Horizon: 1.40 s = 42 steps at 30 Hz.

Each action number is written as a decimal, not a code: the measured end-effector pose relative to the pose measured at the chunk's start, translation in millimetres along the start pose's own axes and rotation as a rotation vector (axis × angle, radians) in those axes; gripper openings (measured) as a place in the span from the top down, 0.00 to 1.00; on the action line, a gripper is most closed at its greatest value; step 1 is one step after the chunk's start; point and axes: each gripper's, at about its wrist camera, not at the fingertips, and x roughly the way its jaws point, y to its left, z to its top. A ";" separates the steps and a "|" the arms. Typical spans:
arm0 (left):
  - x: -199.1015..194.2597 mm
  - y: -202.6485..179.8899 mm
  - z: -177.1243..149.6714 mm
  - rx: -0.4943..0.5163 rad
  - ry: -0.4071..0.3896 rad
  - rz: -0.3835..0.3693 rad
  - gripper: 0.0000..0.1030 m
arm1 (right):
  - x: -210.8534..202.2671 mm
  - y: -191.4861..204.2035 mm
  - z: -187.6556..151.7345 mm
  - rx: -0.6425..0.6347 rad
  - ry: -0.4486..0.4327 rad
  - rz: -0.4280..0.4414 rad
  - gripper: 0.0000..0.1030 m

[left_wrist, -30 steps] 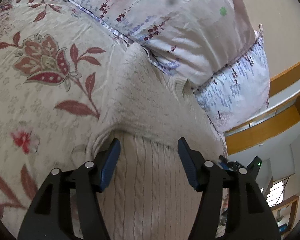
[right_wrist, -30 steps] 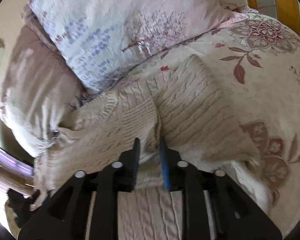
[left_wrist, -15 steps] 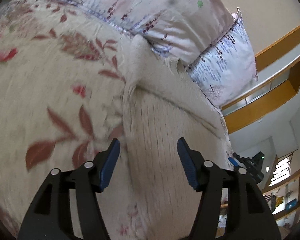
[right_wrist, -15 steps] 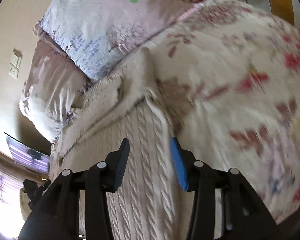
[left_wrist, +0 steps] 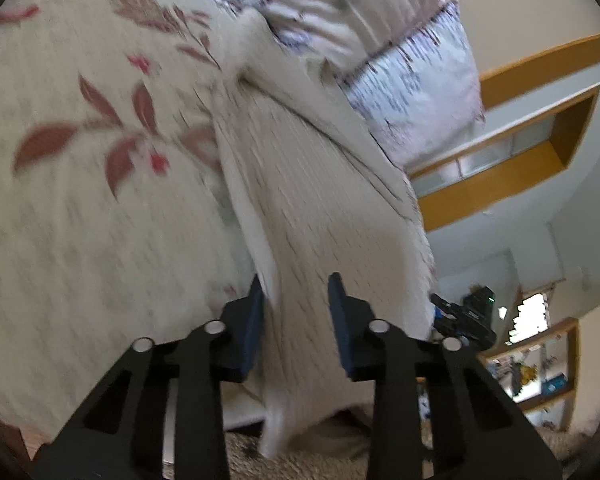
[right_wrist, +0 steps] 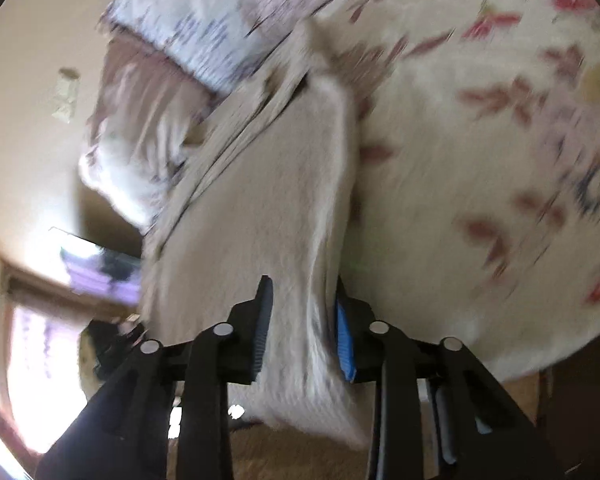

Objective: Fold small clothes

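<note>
A cream cable-knit sweater [left_wrist: 308, 184] lies on the floral bedspread [left_wrist: 80, 160], its top end near the pillows and its lower edge hanging over the bed's front edge. My left gripper [left_wrist: 296, 296] is open, its jaws either side of the sweater's lower left part. The sweater [right_wrist: 268, 208] also shows in the right wrist view, blurred. My right gripper [right_wrist: 304, 300] is open, with the sweater's lower right edge between its jaws. The other gripper [left_wrist: 468, 316] shows at the sweater's right side.
Two floral pillows [left_wrist: 412, 80] lean against the beige wall at the head of the bed. Carpet [left_wrist: 320, 464] shows below the bed's front edge. A wooden-trimmed ledge [left_wrist: 500, 176] and shelves [left_wrist: 540, 372] stand to the right. A window [right_wrist: 32, 360] glows at left.
Both grippers have pulled back toward the bed's front edge. The right gripper, shut a second ago, has opened. The left jaws have narrowed somewhat.
</note>
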 end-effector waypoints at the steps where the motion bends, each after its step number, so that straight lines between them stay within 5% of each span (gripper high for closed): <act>1: 1.1 -0.8 -4.5 0.002 0.012 -0.022 0.74 | 0.3 2.5 -5.5 -0.018 0.014 0.008 0.70; 6: 6.2 -8.1 -29.5 0.017 0.071 -0.122 0.75 | 2.4 16.3 -30.9 -0.129 0.080 0.026 0.75; 11: 11.5 -10.1 -40.7 0.029 0.114 -0.123 0.76 | 2.3 23.1 -38.6 -0.174 0.097 0.027 0.76; 13: 12.7 -11.1 -42.1 0.035 0.123 -0.119 0.90 | 0.9 25.9 -39.0 -0.191 0.080 0.020 0.88; 20: -2.0 -33.0 -25.9 0.144 0.015 -0.078 0.94 | -31.9 63.3 -38.5 -0.394 -0.228 0.067 0.92; 28: -31.0 -57.6 25.8 0.237 -0.204 0.069 0.94 | -41.7 85.4 -25.4 -0.477 -0.498 -0.025 0.93; 34: -23.6 -80.7 60.3 0.310 -0.248 0.164 0.95 | -39.0 97.9 -19.1 -0.537 -0.558 -0.070 0.93; 42: -15.3 -95.6 98.4 0.327 -0.312 0.193 0.95 | -36.4 115.2 7.0 -0.572 -0.603 -0.109 0.93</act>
